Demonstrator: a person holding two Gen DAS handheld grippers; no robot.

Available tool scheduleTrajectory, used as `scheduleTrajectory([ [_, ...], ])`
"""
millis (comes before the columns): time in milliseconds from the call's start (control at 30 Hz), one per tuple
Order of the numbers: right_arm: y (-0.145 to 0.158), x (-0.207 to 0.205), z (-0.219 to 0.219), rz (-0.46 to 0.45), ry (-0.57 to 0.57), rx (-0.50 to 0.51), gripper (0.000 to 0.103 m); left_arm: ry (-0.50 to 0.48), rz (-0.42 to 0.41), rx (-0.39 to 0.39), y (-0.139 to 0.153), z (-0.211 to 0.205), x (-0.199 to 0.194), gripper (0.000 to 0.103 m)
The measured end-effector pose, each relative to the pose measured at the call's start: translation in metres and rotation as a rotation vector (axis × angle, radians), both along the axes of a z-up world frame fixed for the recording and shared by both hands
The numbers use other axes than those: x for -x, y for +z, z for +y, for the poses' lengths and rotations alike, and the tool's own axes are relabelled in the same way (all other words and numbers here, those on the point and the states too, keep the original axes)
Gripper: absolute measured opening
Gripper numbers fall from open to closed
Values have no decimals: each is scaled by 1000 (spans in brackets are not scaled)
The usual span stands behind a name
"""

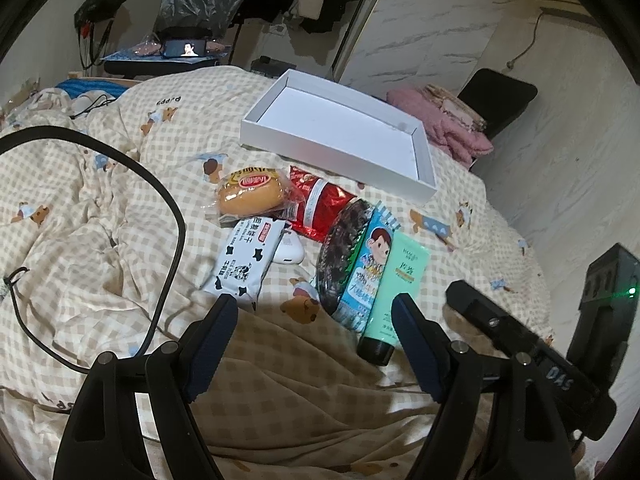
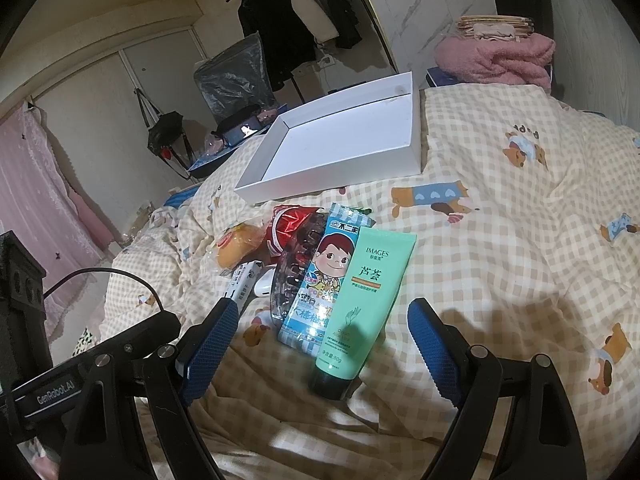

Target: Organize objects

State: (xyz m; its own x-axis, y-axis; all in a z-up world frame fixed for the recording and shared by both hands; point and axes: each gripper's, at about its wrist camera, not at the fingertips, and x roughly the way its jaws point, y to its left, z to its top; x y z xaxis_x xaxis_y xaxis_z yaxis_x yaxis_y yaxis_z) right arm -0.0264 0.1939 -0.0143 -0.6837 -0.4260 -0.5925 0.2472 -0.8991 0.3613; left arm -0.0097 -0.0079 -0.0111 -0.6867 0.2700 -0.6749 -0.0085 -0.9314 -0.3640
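Snacks (image 1: 256,196) heaped at 12 o'clock of both wide, unloaded grippers (image 1: 314,312) (image 2: 324,316); white tray (image 1: 424,172) beyond, likely their destination.

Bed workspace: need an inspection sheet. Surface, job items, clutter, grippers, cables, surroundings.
Surface: rumpled checked bear-print duvet on a bed.
Job's things: empty white box beyond the pile; green tube, black cap toward the camera; blue lollipop packet beside it, on a dark hair claw clip; red foil packet; wrapped bun; cow-print biscuit pack; small white case.
Clutter: nothing seen beyond these.
Grippers: left gripper and right gripper both open, holding nothing, short of the pile.
Cables: black cable looping across the duvet.
Surroundings: pink blanket on a black chair, hanging clothes, lit phone.
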Motion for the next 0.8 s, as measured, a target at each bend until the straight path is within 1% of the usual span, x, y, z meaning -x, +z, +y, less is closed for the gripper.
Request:
scheduleTrajectory([
  [100,0,0,2,-1,-11,6,87,0,-5,-18,-2,-3,0,82],
  [133,0,0,3,-5,-13,12,78,-7,2,-32,-2,-4,0,79],
  [167,-1,1,4,-15,-18,17,72,-8,8,-33,-1,-3,-1,75],
  [200,-1,2,4,-26,-26,14,65,-7,11,-30,0,-3,-2,75],
  [267,-3,4,5,-43,-18,26,65,-9,15,-25,0,-2,-2,75],
  [333,-1,3,3,-33,-11,31,65,-8,14,-29,0,-2,-1,75],
  [400,2,0,2,-6,-13,19,65,-14,16,-52,-1,-5,-1,75],
  [500,6,-1,3,18,-13,44,65,-10,5,-80,-3,-9,0,75],
  [533,6,-1,5,16,-15,55,65,-13,-8,-94,-5,-11,1,74],
  [567,6,0,7,13,-18,72,65,-19,-39,-124,-8,-14,4,70],
  [600,6,0,9,9,-20,85,65,-30,-60,-160,-11,-16,6,70],
  [633,6,0,11,5,-22,98,65,-47,-85,-224,-16,-20,8,69],
  [667,6,1,13,0,-24,114,65,-53,-99,-251,-18,-22,9,67],
  [733,6,2,15,-11,-23,131,65,-41,-113,-247,-20,-23,9,63],
  [800,5,3,15,-24,-22,140,65,-33,-110,-229,-18,-24,8,63],
])
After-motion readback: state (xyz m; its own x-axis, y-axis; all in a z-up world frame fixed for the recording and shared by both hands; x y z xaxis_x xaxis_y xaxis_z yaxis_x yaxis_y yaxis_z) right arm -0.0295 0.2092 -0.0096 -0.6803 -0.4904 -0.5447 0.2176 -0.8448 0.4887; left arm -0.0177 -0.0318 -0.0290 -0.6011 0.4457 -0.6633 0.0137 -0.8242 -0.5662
